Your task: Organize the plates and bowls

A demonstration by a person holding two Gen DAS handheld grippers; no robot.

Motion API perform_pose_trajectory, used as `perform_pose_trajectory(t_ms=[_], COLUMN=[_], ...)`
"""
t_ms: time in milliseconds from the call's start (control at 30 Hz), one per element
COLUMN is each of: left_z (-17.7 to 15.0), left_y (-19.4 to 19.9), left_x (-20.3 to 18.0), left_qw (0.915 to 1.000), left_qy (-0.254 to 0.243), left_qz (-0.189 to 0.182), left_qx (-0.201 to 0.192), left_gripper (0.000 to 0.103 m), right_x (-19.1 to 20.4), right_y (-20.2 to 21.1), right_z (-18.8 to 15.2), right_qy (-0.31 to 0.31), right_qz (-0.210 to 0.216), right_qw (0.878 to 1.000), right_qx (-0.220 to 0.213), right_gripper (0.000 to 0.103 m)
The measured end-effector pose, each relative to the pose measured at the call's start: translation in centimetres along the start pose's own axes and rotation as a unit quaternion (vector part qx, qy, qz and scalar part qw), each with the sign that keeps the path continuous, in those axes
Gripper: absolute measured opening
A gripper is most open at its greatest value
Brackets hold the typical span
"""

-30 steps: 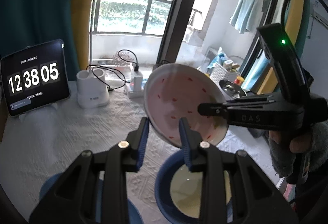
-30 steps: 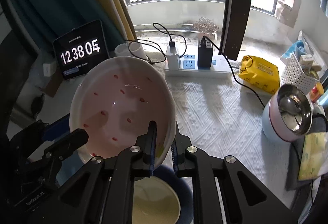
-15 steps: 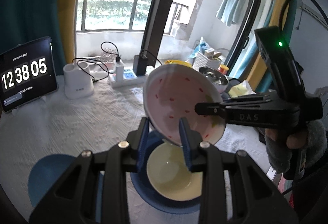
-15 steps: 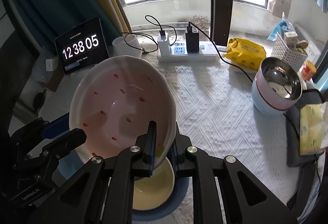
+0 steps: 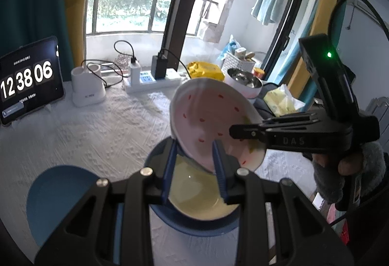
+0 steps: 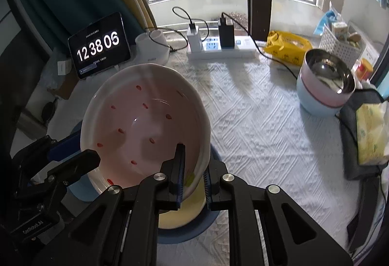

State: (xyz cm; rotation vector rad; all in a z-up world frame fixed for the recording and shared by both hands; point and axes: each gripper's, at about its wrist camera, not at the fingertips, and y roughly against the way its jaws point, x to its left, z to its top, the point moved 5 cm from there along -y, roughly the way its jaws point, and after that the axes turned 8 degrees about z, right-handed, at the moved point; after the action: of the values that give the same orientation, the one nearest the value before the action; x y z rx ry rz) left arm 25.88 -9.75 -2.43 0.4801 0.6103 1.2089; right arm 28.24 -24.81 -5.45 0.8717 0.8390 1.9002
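A pink bowl [image 5: 206,120] [image 6: 145,124] with red specks hangs tilted over the table, held from two sides. My left gripper [image 5: 194,163] [image 6: 75,152] is shut on its left rim. On the near right rim my right gripper [image 6: 193,168] [image 5: 243,132] is shut, one finger inside the bowl and one outside. Right beneath the pink bowl a pale yellow bowl [image 5: 199,195] [image 6: 180,215] sits inside a dark blue bowl [image 5: 194,227] [image 6: 194,229] on the white cloth. A blue plate [image 5: 60,193] lies to the left of that stack.
A tablet clock [image 6: 99,49], a white lamp base [image 6: 152,49] and a power strip [image 6: 218,49] with cables line the far edge. A steel bowl [image 6: 325,81] nested in pastel bowls, a yellow packet [image 6: 287,47] and a tissue pack [image 6: 369,132] stand at the right.
Both grippers have carried the pink bowl sideways and a little lower, so it now hangs right over the yellow bowl in the blue one. Both grips are unchanged.
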Motion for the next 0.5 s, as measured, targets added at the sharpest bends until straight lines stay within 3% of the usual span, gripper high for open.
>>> perform_pose_trajectory(t_ms=[500], left_z=[-3.0], left_y=[-1.1], left_x=[-0.1], left_qw=[0.9996], left_qy=[-0.004], left_qz=[0.005], left_qx=[0.029], left_gripper=[0.031], right_x=[-0.4], right_y=[-2.2], right_z=[-2.8], right_qy=[-0.009], right_qz=[0.004], right_qw=[0.999], right_qx=[0.031], right_gripper=[0.017])
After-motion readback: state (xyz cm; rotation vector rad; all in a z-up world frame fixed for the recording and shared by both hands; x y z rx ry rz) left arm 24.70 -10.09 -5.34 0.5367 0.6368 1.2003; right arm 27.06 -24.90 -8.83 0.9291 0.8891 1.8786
